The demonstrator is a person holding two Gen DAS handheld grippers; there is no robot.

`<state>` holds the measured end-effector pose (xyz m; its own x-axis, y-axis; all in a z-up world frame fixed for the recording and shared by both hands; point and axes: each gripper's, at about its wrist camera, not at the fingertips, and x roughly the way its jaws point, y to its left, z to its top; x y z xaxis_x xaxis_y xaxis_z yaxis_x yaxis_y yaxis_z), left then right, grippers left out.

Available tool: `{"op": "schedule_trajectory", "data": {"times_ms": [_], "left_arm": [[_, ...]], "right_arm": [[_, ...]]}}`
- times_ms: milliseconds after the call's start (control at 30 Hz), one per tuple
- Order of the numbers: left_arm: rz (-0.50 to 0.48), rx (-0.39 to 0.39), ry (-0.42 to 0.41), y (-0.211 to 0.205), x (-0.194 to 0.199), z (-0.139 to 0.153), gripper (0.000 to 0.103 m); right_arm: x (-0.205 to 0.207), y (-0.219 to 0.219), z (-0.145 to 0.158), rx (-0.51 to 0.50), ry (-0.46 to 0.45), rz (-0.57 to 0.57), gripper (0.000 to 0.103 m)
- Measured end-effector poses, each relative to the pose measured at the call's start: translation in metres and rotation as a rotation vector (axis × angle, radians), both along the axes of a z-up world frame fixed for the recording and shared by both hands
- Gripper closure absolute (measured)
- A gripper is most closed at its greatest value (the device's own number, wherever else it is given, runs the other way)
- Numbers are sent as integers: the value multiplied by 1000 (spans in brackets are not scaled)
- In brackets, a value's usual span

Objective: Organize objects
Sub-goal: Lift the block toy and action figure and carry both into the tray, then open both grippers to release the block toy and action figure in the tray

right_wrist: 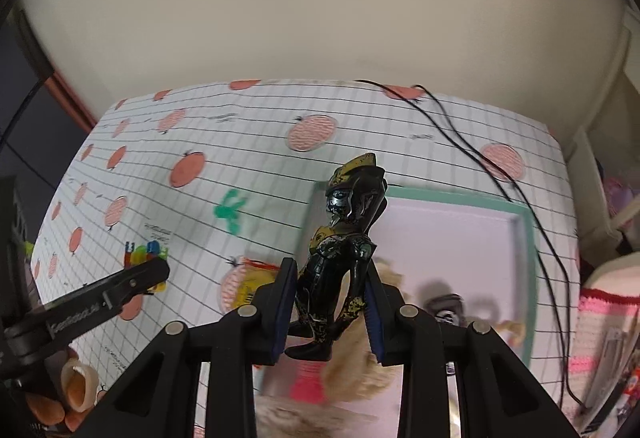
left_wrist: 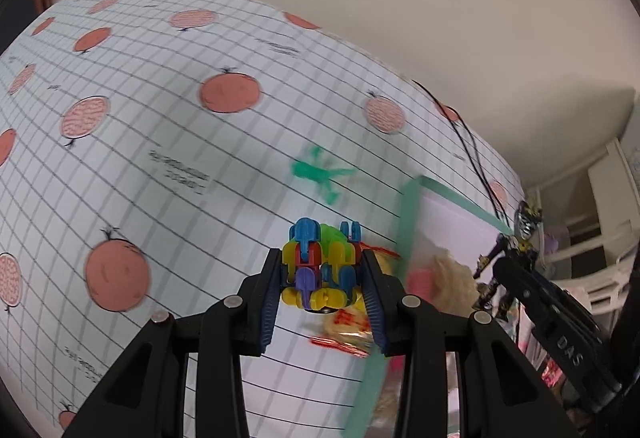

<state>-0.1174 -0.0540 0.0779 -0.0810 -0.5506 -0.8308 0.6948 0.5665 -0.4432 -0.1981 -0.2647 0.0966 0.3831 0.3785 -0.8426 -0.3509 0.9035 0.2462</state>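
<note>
Black and chipped gold, the toy figure point(right_wrist: 340, 262) stands clamped at the legs between the fingers of the right gripper point(right_wrist: 330, 308), lifted over the near left corner of the mint-rimmed tray point(right_wrist: 524, 262). The left gripper point(left_wrist: 322, 278) is closed on a cluster of interlocking plastic blocks point(left_wrist: 320, 270) in blue, yellow, red, purple and green, held above the tablecloth point(left_wrist: 180, 126) just off the tray's left edge.

Judging by how things lie, the sorting is part done. The tray already holds several things: a pale fluffy item point(right_wrist: 360, 370), something pink and ribbed point(right_wrist: 306, 382), and a small dark object point(right_wrist: 446, 308) towards its near right; blur keeps me from naming them more closely. Both held toys look bound for the tray but neither is set down yet.

Left on the cloth are a small green plastic figure point(left_wrist: 320, 174) near the tray's far left corner and a yellow and red packet point(right_wrist: 248, 286) lying against the tray's left edge, below the blocks in the left wrist view. A black cable point(right_wrist: 472, 154) trails over the far right corner of the tablecloth and along the tray's right side. So two drops and at least two more pickups appear to remain.
</note>
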Motion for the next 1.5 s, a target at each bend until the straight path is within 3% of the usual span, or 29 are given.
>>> {"op": "schedule_trajectory", "data": {"times_ms": [600, 1000, 1267, 1500], "left_arm": [[-270, -78, -24, -35, -120, 11, 63], [-363, -131, -53, -47, -156, 10, 63], [-378, -92, -78, -53, -165, -4, 63], [-402, -60, -90, -54, -173, -18, 63]], "right_arm": [[7, -81, -18, -137, 16, -127, 69], [9, -88, -23, -163, 25, -133, 69], [10, -84, -47, -198, 78, -113, 69], [11, -85, -51, -224, 82, -114, 69]]}}
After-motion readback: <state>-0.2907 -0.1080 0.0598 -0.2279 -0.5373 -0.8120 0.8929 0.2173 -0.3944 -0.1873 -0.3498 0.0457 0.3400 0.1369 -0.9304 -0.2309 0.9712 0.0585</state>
